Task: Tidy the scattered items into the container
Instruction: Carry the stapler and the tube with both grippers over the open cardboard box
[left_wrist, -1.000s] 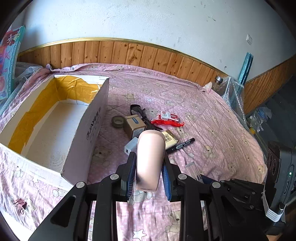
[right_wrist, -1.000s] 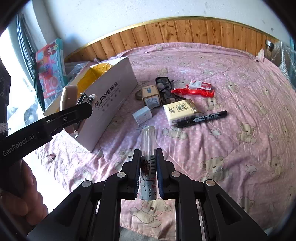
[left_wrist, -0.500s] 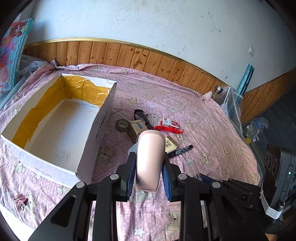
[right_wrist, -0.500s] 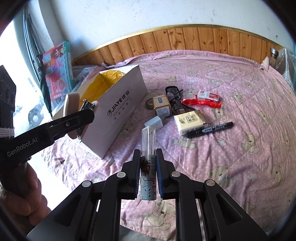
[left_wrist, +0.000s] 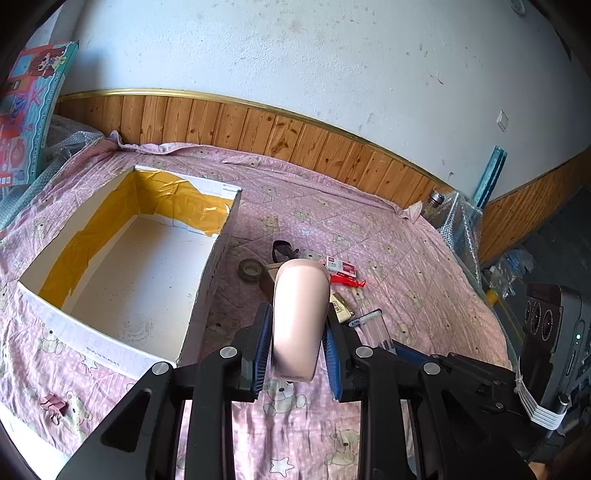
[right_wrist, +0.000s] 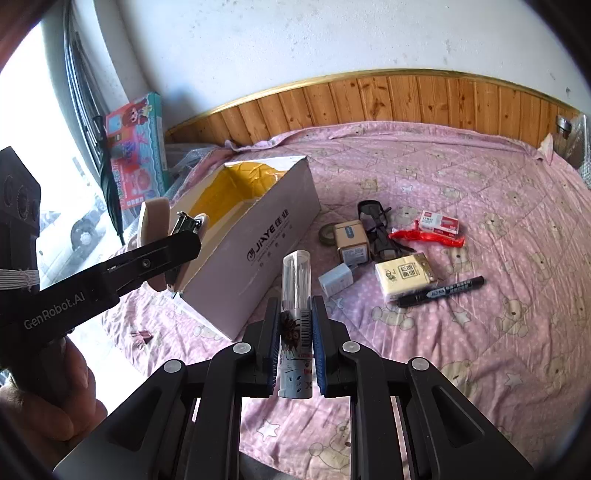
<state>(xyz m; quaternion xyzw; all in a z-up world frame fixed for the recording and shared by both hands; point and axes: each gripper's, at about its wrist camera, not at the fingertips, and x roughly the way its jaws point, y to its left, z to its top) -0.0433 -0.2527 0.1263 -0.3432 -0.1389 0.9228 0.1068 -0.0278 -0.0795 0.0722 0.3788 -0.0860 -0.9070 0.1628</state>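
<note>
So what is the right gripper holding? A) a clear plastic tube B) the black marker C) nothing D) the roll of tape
A: the right gripper is shut on a clear plastic tube, while the black marker and roll of tape lie on the pink bedsheet.

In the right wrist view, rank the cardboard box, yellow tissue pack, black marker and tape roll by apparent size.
1. cardboard box
2. yellow tissue pack
3. black marker, longer but much thinner, so close to the pack
4. tape roll, partly hidden
</note>
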